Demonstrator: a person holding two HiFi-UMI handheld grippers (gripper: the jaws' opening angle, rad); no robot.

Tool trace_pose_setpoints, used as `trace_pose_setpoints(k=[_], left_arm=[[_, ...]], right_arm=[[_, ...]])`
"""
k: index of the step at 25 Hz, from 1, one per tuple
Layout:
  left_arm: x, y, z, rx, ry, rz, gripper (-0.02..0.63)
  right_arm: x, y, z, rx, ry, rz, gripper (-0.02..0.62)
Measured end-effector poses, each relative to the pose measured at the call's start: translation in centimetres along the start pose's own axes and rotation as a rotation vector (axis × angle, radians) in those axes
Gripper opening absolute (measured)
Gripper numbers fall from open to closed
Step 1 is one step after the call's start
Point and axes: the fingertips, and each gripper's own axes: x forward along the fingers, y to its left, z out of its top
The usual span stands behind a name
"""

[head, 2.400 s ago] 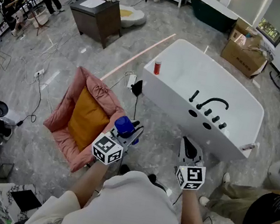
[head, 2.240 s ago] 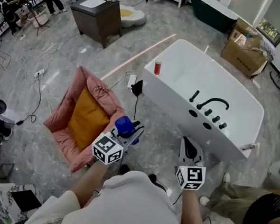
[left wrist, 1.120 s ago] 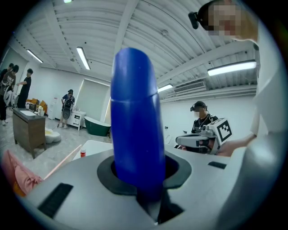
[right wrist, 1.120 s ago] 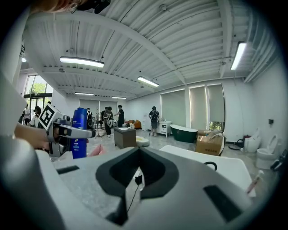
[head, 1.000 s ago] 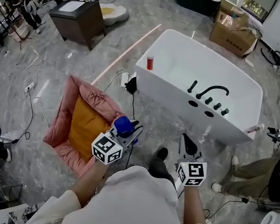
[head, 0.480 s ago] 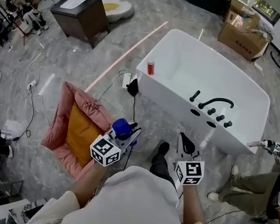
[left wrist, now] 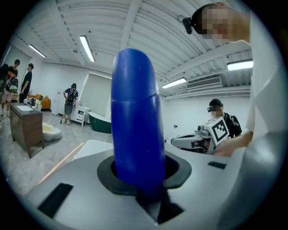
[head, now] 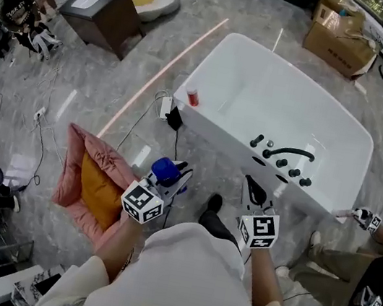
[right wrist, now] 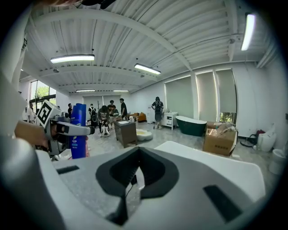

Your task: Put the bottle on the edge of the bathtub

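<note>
Bathtub (head: 209, 133) first: big, white, lying ahead of both grippers and well apart from each. Pink floor cushion (head: 83, 166) next, with an orange pad (head: 96, 196) in its middle, down on the floor to the left of the left gripper (head: 176, 175). A cardboard box (head: 342, 37) sits far beyond the right gripper (head: 252, 190), past the tub's far side.

Now the claws. The left gripper is clenched on the blue bottle (head: 165, 170), and the bottle stands upright between its jaws, rounded top up, filling the middle of the left gripper view. So the bottle is up in that claw over the floor, short of the tub. The right gripper, beside it on the right, has its jaws drawn together with nothing between them.

A black faucet (head: 286, 154) arches over the tub's near rim, ahead of the right gripper. A small red-and-white container (head: 193, 98) stands on the rim's corner, ahead of the left gripper.
</note>
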Motion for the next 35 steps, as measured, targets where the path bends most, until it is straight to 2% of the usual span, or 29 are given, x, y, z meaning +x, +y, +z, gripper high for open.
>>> trace_pose_setpoints(k=[8, 14, 22, 35], left_arm=[[8.5, 2.9, 1.7, -0.002, 0.011, 0.036, 0.089], [12.6, 4.9, 2.0, 0.005, 0.032, 0.042, 0.089], [16.5, 7.9, -0.2, 0.002, 0.072, 0.034, 0.089], [23.7, 14.1, -5.3, 0.04, 0.079, -0.028, 0.089]], right_arm=[[5.1, -7.1, 0.1, -0.004, 0.045, 0.05, 0.002], [8.5, -9.6, -0.6, -0.007, 0.083, 0.077, 0.002], [12.4, -10.9, -3.2, 0.012, 0.13, 0.086, 0.002], [18.2, -14.3, -9.5, 0.078, 0.211, 0.001, 0.003]])
